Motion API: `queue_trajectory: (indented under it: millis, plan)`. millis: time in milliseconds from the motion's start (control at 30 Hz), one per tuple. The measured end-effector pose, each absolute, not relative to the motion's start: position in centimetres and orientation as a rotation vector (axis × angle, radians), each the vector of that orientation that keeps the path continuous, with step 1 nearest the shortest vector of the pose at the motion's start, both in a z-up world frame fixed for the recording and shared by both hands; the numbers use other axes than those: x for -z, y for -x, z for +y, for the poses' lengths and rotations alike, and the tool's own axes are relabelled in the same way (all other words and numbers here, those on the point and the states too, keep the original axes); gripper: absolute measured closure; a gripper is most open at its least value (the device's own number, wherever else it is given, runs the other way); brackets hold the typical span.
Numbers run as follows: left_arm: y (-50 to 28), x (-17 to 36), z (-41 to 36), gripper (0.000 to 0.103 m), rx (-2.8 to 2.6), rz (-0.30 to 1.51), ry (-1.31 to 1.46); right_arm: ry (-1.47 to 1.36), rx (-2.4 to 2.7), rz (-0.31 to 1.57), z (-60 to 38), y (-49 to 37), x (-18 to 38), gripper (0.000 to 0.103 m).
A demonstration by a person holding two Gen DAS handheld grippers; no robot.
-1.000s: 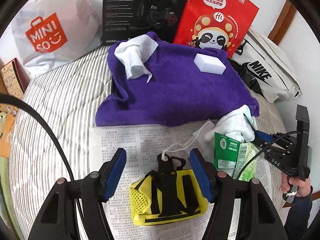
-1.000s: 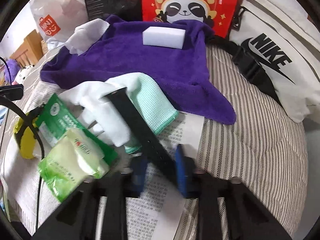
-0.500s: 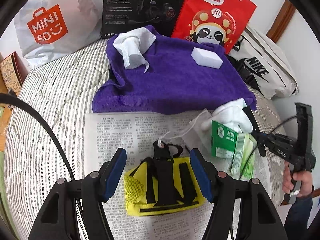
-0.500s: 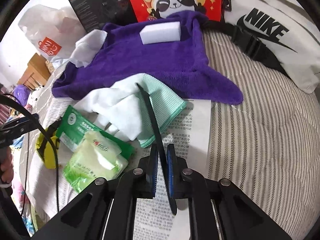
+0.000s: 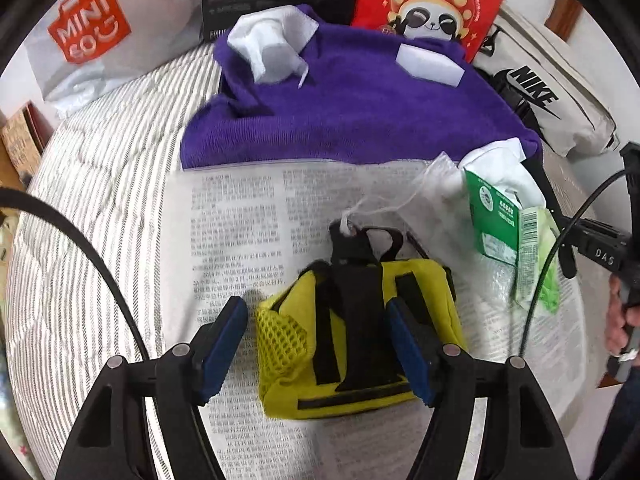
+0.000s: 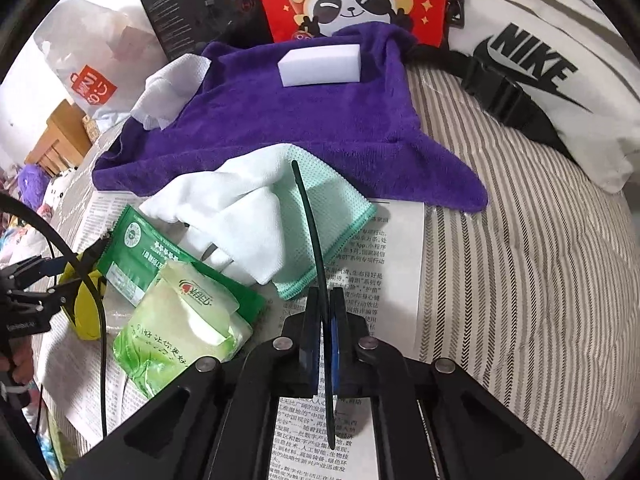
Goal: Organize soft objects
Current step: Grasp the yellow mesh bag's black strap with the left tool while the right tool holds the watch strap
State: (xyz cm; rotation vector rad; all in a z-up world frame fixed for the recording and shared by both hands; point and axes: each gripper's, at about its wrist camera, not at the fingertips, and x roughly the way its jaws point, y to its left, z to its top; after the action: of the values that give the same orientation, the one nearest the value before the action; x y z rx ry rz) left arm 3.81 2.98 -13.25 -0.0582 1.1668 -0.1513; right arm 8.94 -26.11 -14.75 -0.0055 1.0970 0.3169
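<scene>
Right gripper point(image 6: 325, 340): jaws have come fully together over the last second and now pinch a thin, flat black strap point(image 6: 310, 224), seen edge-on. A second ago the strap lay loose and slantwise between parted pads; half a second ago the gap was already narrow. The strap's far end lies over the crumpled white and mint-green cloth point(image 6: 256, 216) near the right edge of the printed newspaper sheet point(image 6: 400, 248); its near end sticks out behind the pads. Judgement: the grasp looks complete, so the strap should be ready to lift.

Left gripper point(image 5: 316, 334): jaws wide and opening further, blue pads point(image 5: 224, 340) either side of the small yellow fabric pouch with black straps and a mesh side point(image 5: 352, 320). The pouch fills more of the left wrist view than a second ago, so the gripper has come down over it. The pads do not press it: there is a clear gap at the mesh side; the right pad overlaps the pouch's edge in this view and I cannot tell if it touches. The pouch sits near the middle of the newspaper, toward its near edge. A white string point(image 5: 380, 204) runs from its top loop to a clear plastic bag point(image 5: 440, 184).

Unchanged: purple terry towel point(image 5: 360, 112) along the newspaper's far edge, white foam block point(image 5: 430, 66) on it, green wipe packets point(image 6: 176, 280) beside the cloth.

Judgement: the pouch pickup is about to begin; the string may drag the bag.
</scene>
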Motion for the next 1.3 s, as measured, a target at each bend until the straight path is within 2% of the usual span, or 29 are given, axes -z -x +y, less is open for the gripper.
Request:
queue_trajectory:
  millis: [433,467,500,833,1067,1300]
  plan:
    - [-2.2,14.3,2.8,0.036,0.13,0.957,0.009,0.008,-0.292,1.023,-25.9,-8.1,15.0,0.099]
    - [-2.1,14.3,2.7,0.041,0.13,0.948,0.009,-0.008,-0.292,1.025,-26.1,-8.2,15.0,0.098]
    - [-2.0,14.4,2.8,0.054,0.131,0.935,0.009,-0.017,-0.292,1.027,-26.2,-8.2,15.0,0.099]
    - [-1.7,12.0,3.6,0.054,0.163,0.943,0.05,0.03,-0.268,1.011,-25.5,-7.9,15.0,0.099]
    - [-2.0,12.4,3.0,0.054,0.188,1.003,0.027,0.009,-0.281,1.006,-25.9,-8.0,15.0,0.099]
    - [-2.4,12.6,1.5,0.059,0.19,1.044,-0.056,0.01,-0.286,0.996,-25.9,-7.8,15.1,0.099]
